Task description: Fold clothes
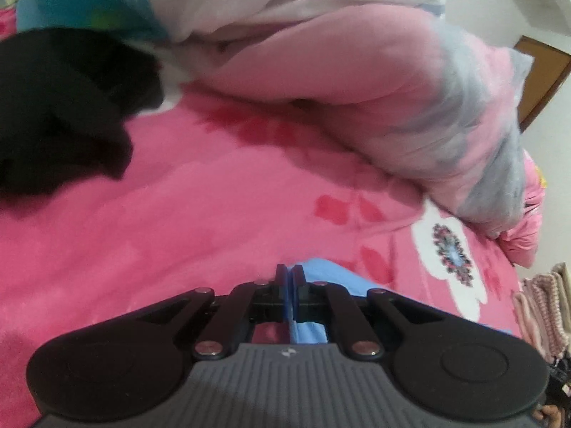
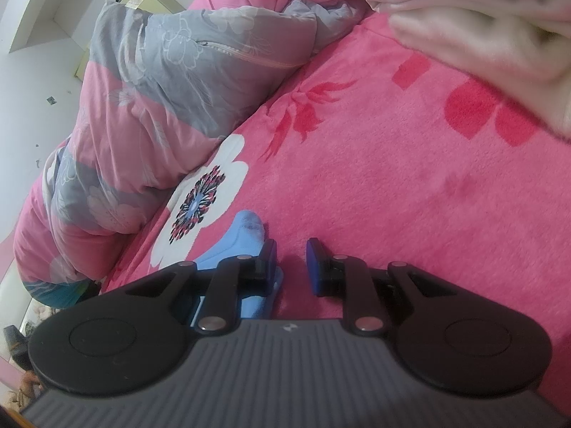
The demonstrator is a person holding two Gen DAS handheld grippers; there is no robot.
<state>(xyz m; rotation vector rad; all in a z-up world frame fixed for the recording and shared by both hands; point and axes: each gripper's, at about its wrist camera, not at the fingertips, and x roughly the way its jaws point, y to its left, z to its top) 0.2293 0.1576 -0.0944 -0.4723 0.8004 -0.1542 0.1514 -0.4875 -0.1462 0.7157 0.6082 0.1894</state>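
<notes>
left gripper (image 1: 289,274): jaws pressed together, pinching an edge of the blue sock (image 1: 337,278); blue fabric shows between the blue pads and under the linkage, spilling out to the right of the tips.
right gripper (image 2: 292,262): jaws spread, nothing between them; only pink bed cover in the gap.
blue sock, right view (image 2: 246,230): lies to the left of the right jaws, touching or passing under the left finger; which of the two, cannot tell. Rounded, slightly soiled end points away from the camera toward the white flower.
long axis: runs roughly along the right gripper's own pointing direction, skewed a little left; near end hidden under the linkage.
key relation: sock sits outside the right gap, offset to its left; left gripper already on it, so left is the nearer one.
judgement: closing the right jaws on the free end would call for a shift left plus a short reach forward. Fits both a sock being laid out and one partway doubled over; pictures do not settle which.
bed cover (image 2: 410,185): pink fleece, red leaf print, carries the sock.
white flower (image 2: 210,192): print just beyond the sock's far end.
quilt (image 2: 142,107): pink-grey, bunched, farther left.
black garment (image 1: 60,107): far left in left view, well apart.
pale folded fabrics (image 2: 464,25): far right corner, well apart.
</notes>
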